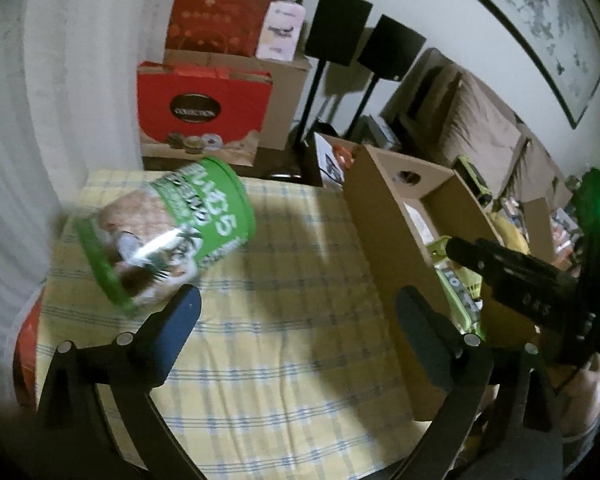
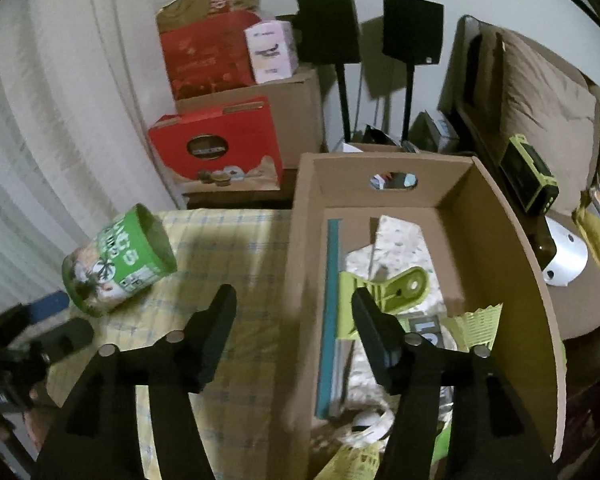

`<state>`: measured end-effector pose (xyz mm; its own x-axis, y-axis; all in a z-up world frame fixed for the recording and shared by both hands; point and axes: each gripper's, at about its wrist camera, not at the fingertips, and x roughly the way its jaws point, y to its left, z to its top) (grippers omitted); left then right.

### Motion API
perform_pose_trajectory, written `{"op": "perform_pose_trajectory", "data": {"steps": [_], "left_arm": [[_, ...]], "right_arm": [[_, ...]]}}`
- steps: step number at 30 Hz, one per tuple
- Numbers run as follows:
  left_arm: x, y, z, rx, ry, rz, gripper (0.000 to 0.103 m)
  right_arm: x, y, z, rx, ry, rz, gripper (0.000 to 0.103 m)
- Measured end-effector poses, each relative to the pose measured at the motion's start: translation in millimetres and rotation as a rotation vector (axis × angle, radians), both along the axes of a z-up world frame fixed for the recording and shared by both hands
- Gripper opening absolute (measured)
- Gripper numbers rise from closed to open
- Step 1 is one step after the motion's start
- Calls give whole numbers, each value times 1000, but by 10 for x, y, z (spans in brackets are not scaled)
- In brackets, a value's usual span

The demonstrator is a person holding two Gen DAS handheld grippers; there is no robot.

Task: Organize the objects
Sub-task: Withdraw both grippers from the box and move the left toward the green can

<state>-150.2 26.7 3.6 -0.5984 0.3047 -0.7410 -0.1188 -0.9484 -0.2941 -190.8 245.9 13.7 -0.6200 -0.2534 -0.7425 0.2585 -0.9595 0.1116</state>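
A green can (image 1: 168, 232) lies on its side on the yellow checked cloth (image 1: 284, 320), at the table's far left; it also shows in the right wrist view (image 2: 118, 262). My left gripper (image 1: 296, 312) is open and empty, just short of the can, its left finger close to the can's rim. My right gripper (image 2: 294, 312) is open and empty, straddling the left wall of the open cardboard box (image 2: 512, 264). The box (image 1: 384, 232) holds a green clip (image 2: 392, 288), a teal-edged book (image 2: 332, 300), patterned paper and green packets.
Red gift boxes (image 1: 200, 116) and cardboard cartons are stacked behind the table by the curtain. Two black speakers on stands (image 2: 328, 28) stand by the wall. A sofa with cushions (image 2: 548, 112) and a green-edged device lies to the right.
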Motion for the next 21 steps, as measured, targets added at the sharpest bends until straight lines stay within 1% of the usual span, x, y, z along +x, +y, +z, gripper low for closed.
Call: {"op": "perform_pose_trajectory", "data": {"steps": [2, 9, 12, 16, 21], "left_arm": [[14, -54, 13, -10, 2, 5, 100], [53, -198, 40, -35, 8, 25, 100], [66, -283, 50, -47, 12, 43, 100], [104, -379, 57, -59, 14, 56, 100], [158, -518, 59, -73, 13, 71, 100]], "right_arm": [[35, -38, 5, -5, 2, 6, 75], [123, -178, 10, -12, 9, 32, 87], [178, -280, 16, 6, 13, 52, 92], [221, -404, 37, 13, 21, 71, 103], [236, -558, 62, 28, 23, 94, 102]]}}
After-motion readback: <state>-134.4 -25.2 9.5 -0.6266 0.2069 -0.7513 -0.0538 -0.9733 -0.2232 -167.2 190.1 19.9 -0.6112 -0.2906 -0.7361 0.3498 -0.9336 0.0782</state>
